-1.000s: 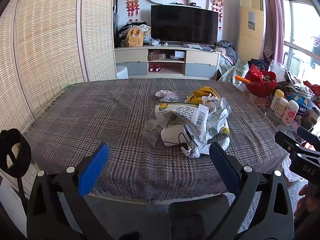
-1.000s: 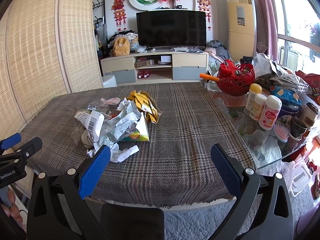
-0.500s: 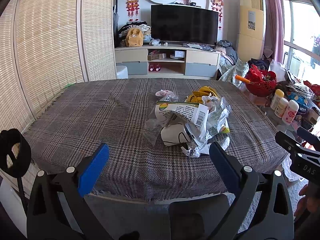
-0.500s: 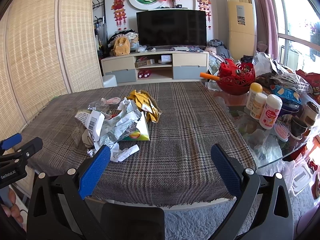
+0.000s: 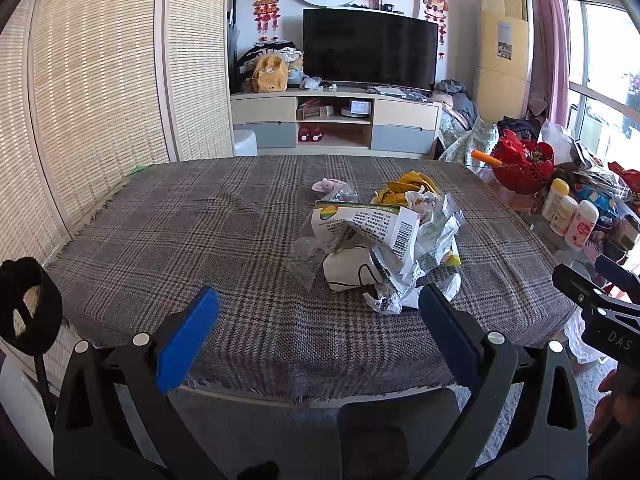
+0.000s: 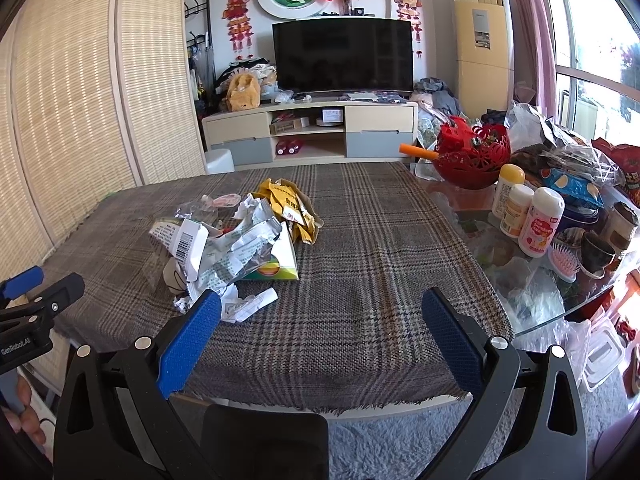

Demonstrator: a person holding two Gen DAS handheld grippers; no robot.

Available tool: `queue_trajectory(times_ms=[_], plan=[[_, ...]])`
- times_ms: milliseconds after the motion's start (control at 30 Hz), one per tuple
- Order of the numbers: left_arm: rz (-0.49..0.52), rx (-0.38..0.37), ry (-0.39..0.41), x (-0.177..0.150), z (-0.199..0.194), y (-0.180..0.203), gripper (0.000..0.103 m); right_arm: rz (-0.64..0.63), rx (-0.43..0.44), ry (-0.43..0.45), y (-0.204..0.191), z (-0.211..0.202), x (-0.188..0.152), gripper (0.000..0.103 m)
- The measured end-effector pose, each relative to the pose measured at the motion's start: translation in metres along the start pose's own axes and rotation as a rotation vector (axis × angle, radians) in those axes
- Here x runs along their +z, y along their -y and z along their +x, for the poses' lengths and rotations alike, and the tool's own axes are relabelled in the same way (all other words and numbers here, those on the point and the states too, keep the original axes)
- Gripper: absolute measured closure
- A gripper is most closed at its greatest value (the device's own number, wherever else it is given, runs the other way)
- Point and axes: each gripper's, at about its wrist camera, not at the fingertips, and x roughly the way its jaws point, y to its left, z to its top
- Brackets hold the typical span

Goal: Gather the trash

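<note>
Hovering wide-spread: left claw (image 5: 318, 330), right claw (image 6: 322, 330)

Crumpled wrappers (image 5: 384, 240) (image 6: 236, 248) heaped loosely on plaid tablecloth (image 5: 200, 240) (image 6: 380, 260), perhaps overlapping.

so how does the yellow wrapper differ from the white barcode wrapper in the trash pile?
The yellow wrapper is plain yellow with dark print; the white barcode wrapper is white with a barcode and green trim. The yellow wrapper lies at the pile's far edge, the white barcode wrapper nearer the grippers, draped over other trash. Both are crumpled and rest on the plaid tablecloth.
</note>
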Motion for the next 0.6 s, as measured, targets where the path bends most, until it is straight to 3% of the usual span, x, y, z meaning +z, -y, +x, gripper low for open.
queue_trajectory(times_ms=[600], plan=[[0.015, 0.016, -0.025, -0.002, 0.005, -0.001, 0.008, 0.020, 0.026, -0.054, 0.004, 0.011, -0.001, 0.003]])
